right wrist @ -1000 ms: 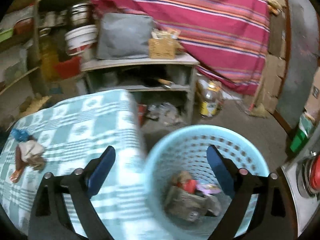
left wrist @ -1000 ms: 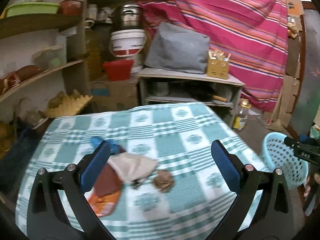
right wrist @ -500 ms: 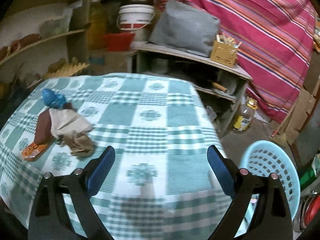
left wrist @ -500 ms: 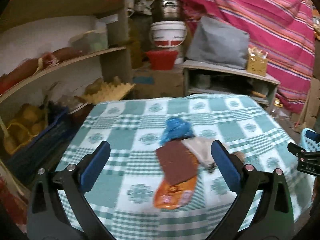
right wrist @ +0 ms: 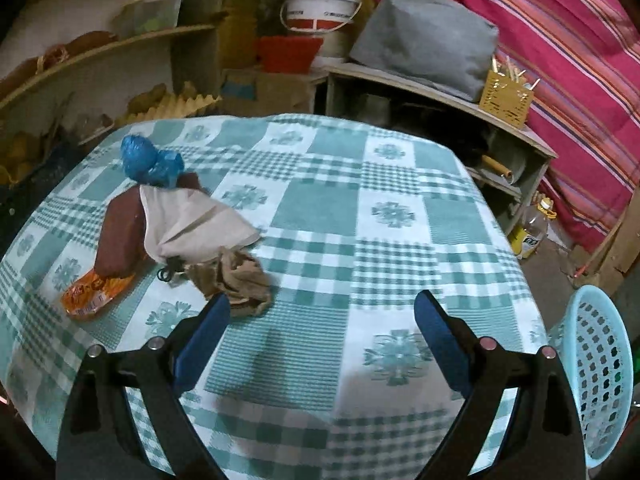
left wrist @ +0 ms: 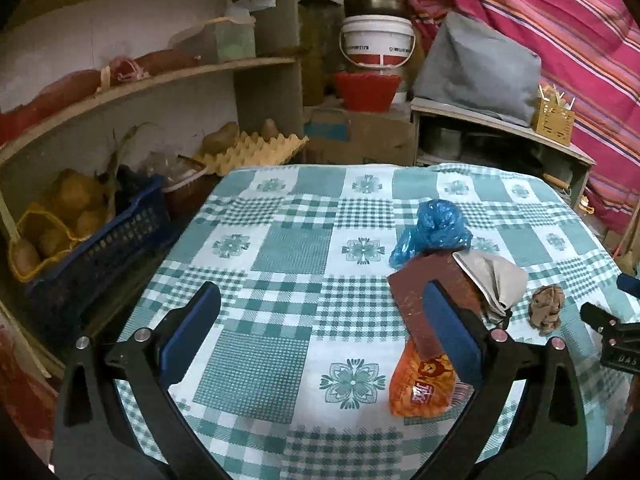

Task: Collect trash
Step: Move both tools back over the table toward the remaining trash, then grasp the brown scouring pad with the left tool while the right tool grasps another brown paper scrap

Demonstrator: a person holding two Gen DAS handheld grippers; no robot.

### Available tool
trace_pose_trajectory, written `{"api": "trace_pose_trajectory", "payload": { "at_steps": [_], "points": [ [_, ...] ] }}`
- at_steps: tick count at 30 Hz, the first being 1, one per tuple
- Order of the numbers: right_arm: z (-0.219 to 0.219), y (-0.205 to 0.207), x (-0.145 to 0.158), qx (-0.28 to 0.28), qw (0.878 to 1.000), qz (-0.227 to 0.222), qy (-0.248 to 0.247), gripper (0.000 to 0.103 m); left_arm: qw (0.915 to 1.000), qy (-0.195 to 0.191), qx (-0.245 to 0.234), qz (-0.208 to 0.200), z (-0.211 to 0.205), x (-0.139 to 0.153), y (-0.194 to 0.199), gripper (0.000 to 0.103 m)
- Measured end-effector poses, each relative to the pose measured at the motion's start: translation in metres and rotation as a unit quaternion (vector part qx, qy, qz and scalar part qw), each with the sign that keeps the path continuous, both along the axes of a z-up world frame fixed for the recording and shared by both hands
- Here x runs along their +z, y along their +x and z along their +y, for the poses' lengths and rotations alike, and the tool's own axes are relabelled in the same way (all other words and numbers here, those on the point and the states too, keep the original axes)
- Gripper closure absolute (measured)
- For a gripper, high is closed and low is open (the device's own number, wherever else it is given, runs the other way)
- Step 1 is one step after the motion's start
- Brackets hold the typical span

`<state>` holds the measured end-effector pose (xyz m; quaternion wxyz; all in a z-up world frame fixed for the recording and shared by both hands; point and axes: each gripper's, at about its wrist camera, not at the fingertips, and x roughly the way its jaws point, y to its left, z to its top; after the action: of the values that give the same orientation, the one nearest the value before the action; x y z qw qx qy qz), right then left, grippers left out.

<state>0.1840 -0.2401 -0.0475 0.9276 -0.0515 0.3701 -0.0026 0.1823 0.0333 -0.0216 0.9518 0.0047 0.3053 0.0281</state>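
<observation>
A pile of trash lies on the checked tablecloth (left wrist: 288,248) (right wrist: 360,216): a blue plastic bag (left wrist: 434,228) (right wrist: 146,160), a brown wrapper (left wrist: 432,292) (right wrist: 120,236), an orange snack packet (left wrist: 420,384) (right wrist: 94,292), a pale paper bag (left wrist: 494,280) (right wrist: 188,220) and a crumpled brown wad (left wrist: 546,308) (right wrist: 236,276). My left gripper (left wrist: 320,332) is open, its right finger over the brown wrapper. My right gripper (right wrist: 322,336) is open, empty, its left finger beside the wad. A light blue basket (right wrist: 596,372) stands at the table's right.
Wooden shelves (left wrist: 160,80) with produce and a blue crate (left wrist: 100,240) stand to the left. An egg tray (left wrist: 256,152), a white bucket (left wrist: 378,42) and a low shelf (right wrist: 432,88) with a grey cushion are behind the table. A striped cloth (right wrist: 560,40) hangs at the right.
Both grippers have swung left: the right one from over the basket to over the table near the trash, the left one toward the table's left side. Both stay open.
</observation>
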Motion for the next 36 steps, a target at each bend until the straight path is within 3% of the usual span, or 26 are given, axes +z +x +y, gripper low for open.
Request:
{"api": "trace_pose_trajectory", "payload": {
  "at_steps": [8,18,21,22,23,28,36],
  "points": [
    [0.025,0.01,-0.009,0.029,0.999,0.02,0.015,0.012,0.9999,0.003,-0.008,0.012,-0.007,-0.014,0.012,0.005],
    [0.035,0.032,-0.024,0.02,0.999,0.04,0.012,0.014,0.9994,-0.002,-0.022,0.026,-0.016,-0.022,0.023,0.005],
    [0.036,0.036,-0.028,0.031,0.998,0.05,0.023,0.04,0.9991,-0.008,-0.027,0.032,-0.019,-0.023,0.027,0.005],
    [0.036,0.038,-0.029,0.035,0.998,0.054,0.026,0.053,0.999,-0.012,-0.028,0.034,-0.019,-0.024,0.028,0.005],
    [0.035,0.038,-0.03,0.04,0.997,0.059,0.031,0.056,0.9988,-0.017,-0.029,0.037,-0.02,-0.025,0.029,0.005],
    [0.019,0.033,-0.019,0.029,0.998,0.041,0.038,0.058,0.9964,-0.047,-0.044,0.055,-0.031,-0.03,0.036,0.005],
    [-0.025,0.024,-0.003,-0.012,0.998,0.022,0.055,0.058,0.994,-0.041,-0.059,0.082,-0.063,-0.041,0.05,0.006]
  ]
}}
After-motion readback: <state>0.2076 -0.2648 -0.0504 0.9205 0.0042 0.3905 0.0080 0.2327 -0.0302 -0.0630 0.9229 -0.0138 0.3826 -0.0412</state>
